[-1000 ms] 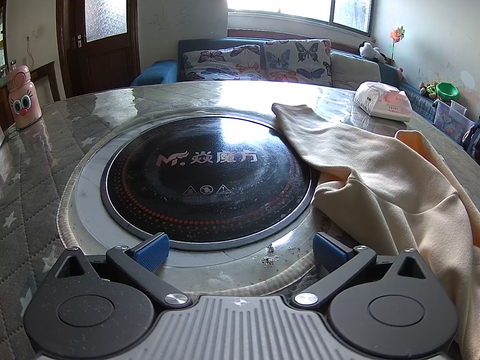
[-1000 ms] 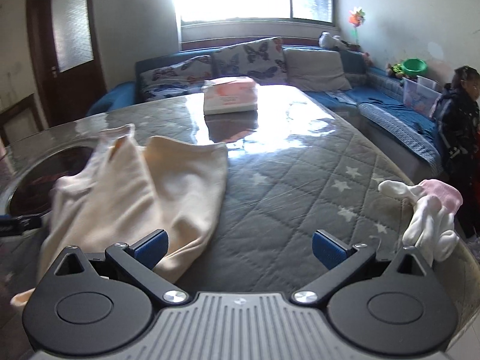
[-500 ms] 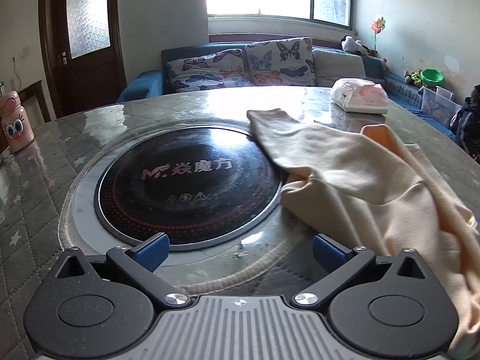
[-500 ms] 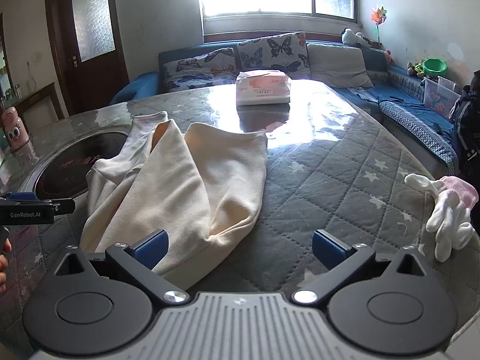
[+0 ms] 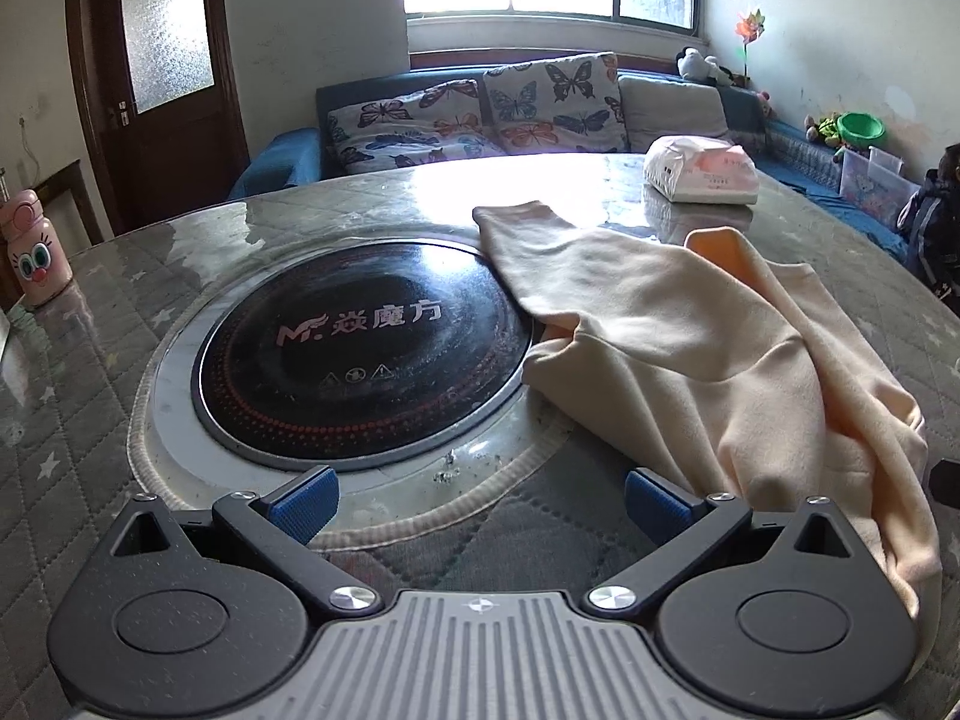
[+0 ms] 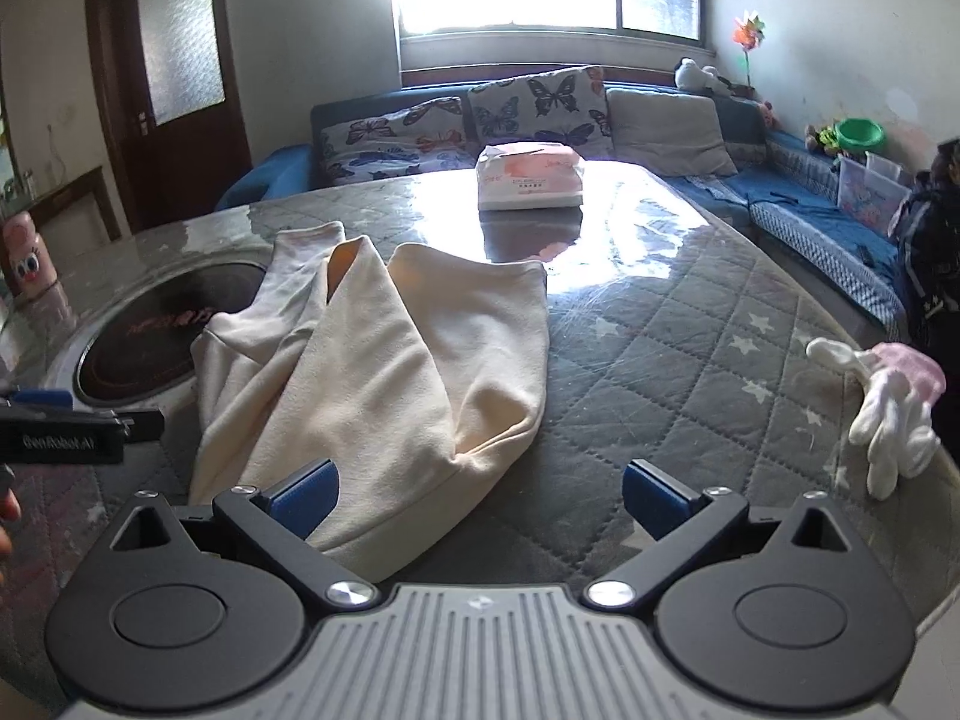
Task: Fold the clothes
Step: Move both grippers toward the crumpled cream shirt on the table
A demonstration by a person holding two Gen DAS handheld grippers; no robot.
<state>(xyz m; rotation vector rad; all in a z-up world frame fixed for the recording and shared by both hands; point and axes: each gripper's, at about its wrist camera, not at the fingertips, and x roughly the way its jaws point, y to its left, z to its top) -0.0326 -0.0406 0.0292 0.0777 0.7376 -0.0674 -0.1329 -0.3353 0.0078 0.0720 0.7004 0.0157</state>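
Left gripper (image 5: 480,495) and right gripper (image 6: 479,495) spread wide, holding nothing; cream garment (image 6: 384,378) crumpled ahead, perhaps brushing the right gripper's left finger.

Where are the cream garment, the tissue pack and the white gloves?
Cream fabric garment (image 6: 384,372): right wrist view, middle of its body.
White-and-pink plastic tissue pack (image 6: 529,175): right wrist view, front face.
White fabric gloves (image 6: 888,420): right wrist view, palm.

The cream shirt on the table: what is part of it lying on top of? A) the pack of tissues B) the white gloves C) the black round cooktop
C: the cream shirt's sleeve lies over the edge of the black round cooktop; the tissue pack and white gloves sit apart from it.
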